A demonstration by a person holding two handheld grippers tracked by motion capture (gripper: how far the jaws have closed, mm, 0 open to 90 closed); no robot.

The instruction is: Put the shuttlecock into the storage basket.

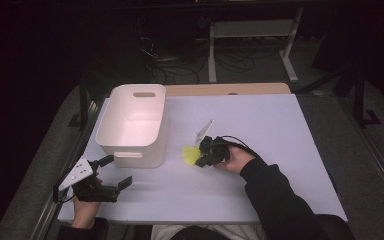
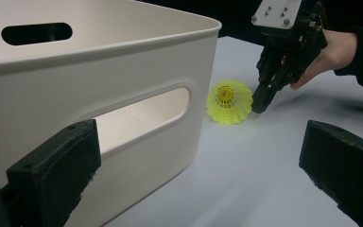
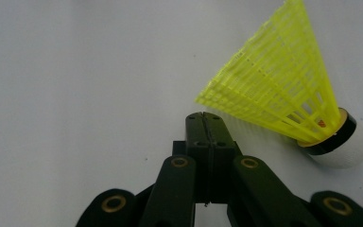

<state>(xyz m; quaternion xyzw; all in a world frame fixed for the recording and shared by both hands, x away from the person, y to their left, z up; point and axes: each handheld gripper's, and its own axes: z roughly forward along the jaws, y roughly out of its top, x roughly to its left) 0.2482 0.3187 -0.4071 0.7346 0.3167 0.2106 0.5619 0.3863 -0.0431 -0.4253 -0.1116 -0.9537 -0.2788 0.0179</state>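
Right gripper [image 1: 203, 158] down low on the desk [image 1: 280, 130], fingers pressed flat together with nothing between them (clearly seen in the right gripper view, the two black pads meeting along one seam). Tip resting right at the edge of the yellow shuttlecock [image 1: 190, 155], touching or as good as touching its skirt; from the left gripper view, the closed tip [image 2: 261, 104] sits against the rim of the skirt on the side away from the bin.

Shuttlecock [image 3: 288, 94] lying on its side on the pale desk top, plastic lattice skirt fanned out, white cork nose with a black band at the far end [image 3: 342, 139] in the right gripper view. Placed just beside the white bin [image 1: 132, 125], near the bin's front corner, not inside it. Skirt mouth turned toward the left gripper's camera [image 2: 229, 101], orange centre visible through it.

Left gripper [image 1: 111, 172] held at the near left corner of the desk, fingers [image 2: 56, 170] spread wide, nothing between them (bin wall with its slot handle [image 2: 142, 118] looming close ahead). Grey three-cornered plate riding on top of it in the high view. Well apart from the shuttlecock.

Bin standing upright, open top, interior bare as far as visible from above.
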